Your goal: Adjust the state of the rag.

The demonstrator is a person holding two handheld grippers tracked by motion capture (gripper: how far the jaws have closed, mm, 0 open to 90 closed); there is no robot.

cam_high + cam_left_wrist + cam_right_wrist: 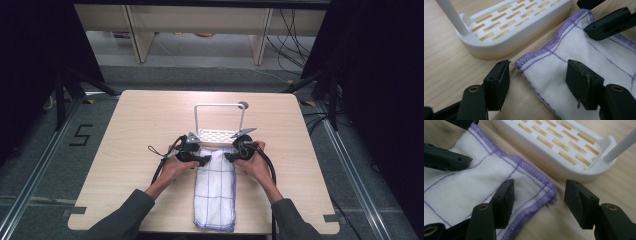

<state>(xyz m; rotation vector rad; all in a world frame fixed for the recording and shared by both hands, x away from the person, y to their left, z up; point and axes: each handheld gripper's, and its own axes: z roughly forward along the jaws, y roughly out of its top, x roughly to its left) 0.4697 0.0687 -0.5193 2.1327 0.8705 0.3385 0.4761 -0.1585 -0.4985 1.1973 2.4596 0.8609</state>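
A: White cotton edged in purple stitching, the folded cloth (216,192) lies lengthwise on the pale wood table (135,125), its far end just short of the white slotted rack (218,134).

B: And the tools?

A: The left gripper (205,160) and the right gripper (229,157) sit low at that far end, one at each corner. In the left gripper view, the jaws stand apart, straddling the cloth's corner (520,63); one jaw is over bare wood, the other over fabric. The right gripper view shows the same at the opposite corner (550,191). Neither tool is pressing on anything.

B: So how far along is it?

A: Early, by the look of it. The cloth appears already folded into a long strip, but both corners are not yet gripped. Closing on them, lifting, and presumably draping the cloth over the rack's white hoop (220,106) all appear to be left.

B: The setting?

A: A light table marked with black tape at the near edge, grey floor beyond, dark curtains (30,60) either side, wooden furniture legs (137,35) and loose cables (292,30) at the back.
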